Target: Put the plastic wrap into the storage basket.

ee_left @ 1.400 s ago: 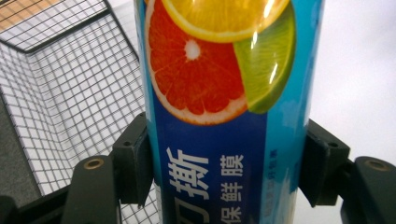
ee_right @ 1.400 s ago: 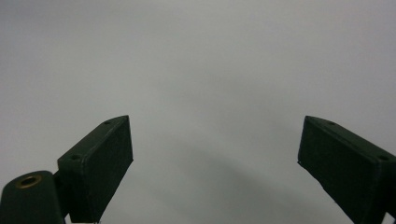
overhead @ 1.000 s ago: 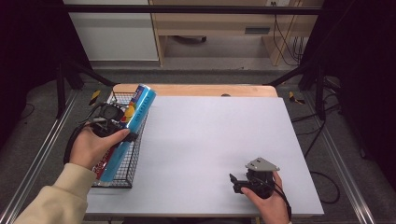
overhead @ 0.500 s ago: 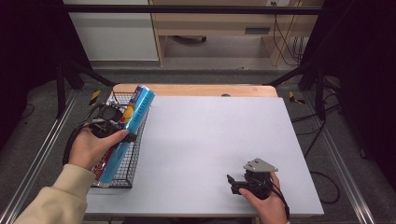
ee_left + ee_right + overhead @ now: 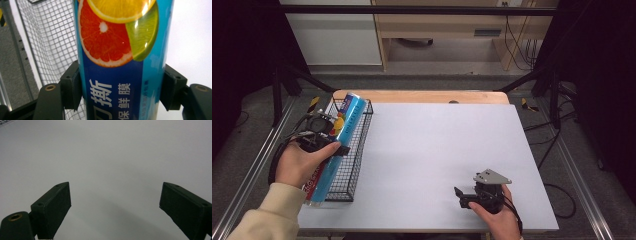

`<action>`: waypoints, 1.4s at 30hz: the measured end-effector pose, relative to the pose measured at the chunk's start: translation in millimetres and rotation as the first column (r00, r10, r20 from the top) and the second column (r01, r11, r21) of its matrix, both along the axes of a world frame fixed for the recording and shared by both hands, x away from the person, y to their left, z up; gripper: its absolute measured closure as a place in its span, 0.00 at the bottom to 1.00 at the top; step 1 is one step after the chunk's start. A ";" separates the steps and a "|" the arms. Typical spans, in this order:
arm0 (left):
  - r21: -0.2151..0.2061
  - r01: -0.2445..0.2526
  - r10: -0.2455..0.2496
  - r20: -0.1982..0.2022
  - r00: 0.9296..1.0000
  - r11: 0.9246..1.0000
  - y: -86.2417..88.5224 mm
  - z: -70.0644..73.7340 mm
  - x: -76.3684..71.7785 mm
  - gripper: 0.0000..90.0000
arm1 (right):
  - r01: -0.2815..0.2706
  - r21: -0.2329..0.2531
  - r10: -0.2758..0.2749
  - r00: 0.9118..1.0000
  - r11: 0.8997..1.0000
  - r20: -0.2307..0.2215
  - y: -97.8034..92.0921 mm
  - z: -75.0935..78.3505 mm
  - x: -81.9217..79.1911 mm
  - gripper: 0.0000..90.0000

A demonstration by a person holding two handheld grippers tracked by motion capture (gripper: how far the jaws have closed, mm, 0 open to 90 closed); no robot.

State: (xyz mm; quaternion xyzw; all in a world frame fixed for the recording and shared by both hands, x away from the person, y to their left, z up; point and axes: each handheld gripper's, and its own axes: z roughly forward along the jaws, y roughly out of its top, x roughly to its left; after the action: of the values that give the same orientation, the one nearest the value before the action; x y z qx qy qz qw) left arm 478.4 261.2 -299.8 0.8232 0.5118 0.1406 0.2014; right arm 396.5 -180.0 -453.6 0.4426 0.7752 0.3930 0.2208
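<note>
High view: the left claw [image 5: 328,135] sits at the left edge of the table [image 5: 437,150], over a black wire basket [image 5: 354,150] that stands along that edge. The claw is clamped on a long blue tube [image 5: 334,145] printed with citrus fruit. The tube lies lengthwise along the basket, its far end raised above the basket's far rim near the table's far-left corner, its near end low at the basket's near end. The left hand [image 5: 299,162] wraps the claw's grip, a cream sleeve [image 5: 267,215] behind it. The right claw [image 5: 460,196] is near the near-right corner of the table, low over the bare white top, held by the right hand [image 5: 497,217]; a grey three-cornered plate [image 5: 492,176] sits on top of it. Well apart from the basket and tube.

Left gripper view: both jaws press against the sides of the tube [image 5: 120,62], one on each flank, no gap showing. The label shows an orange slice, a red grapefruit slice, a lime wedge, and white characters on dark blue. Basket mesh [image 5: 50,42] lies behind and to the left of the tube; white table [image 5: 190,37] to the right.

Right gripper view: the two jaws stand wide apart, nothing between them. White table [image 5: 112,157] ahead. A sliver of basket wire [image 5: 6,122] in the top-left corner.
</note>
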 end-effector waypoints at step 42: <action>-0.008 -0.057 0.057 -0.036 0.998 0.998 26.1 -14.5 -0.7 0.35 | -0.015 -0.031 0.014 1.000 0.999 -0.008 5.8 -1.7 0.5 0.12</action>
State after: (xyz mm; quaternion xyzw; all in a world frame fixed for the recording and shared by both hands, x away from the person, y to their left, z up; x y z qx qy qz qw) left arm 477.7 287.4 -314.3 0.8098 0.5391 0.1295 0.1918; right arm 397.0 -174.3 -455.3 0.4349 0.7852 0.3810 0.2218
